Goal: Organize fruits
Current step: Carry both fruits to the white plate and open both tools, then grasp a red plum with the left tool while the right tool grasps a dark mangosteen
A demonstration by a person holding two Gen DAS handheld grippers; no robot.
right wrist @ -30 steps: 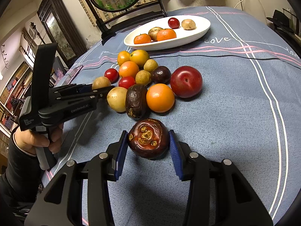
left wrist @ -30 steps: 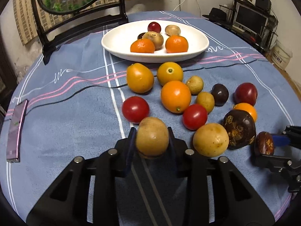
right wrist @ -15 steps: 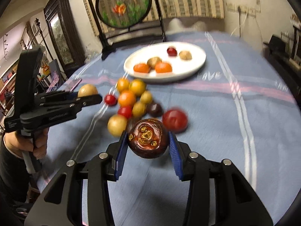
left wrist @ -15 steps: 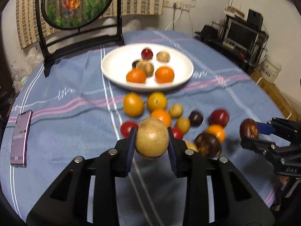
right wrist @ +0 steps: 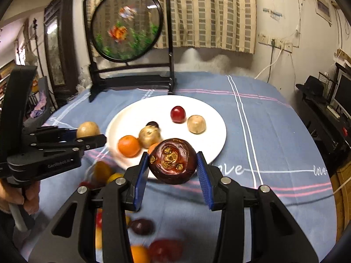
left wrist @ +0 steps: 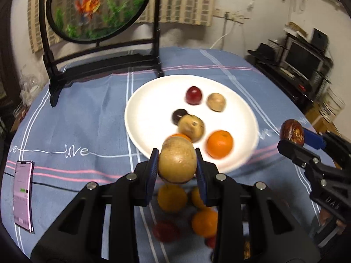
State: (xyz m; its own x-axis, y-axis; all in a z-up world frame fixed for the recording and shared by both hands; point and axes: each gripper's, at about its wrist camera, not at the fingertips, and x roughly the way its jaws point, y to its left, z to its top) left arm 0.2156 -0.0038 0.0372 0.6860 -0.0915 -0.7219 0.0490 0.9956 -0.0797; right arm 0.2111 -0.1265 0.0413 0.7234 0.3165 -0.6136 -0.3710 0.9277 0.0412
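above plate [left wrist: 140, 100]: jaws clamping tan fruit [left wrist: 177, 162], mangosteen [right wrist: 173, 161]

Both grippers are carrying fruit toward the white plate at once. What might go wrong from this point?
1. The left gripper holds a tan round fruit and the right gripper a dark mangosteen, both near the white plate; they might collide.
2. Round fruit dropped onto the plate could knock the orange or roll off.
3. Loose fruit lies below the grippers; a slipped piece could scatter it.
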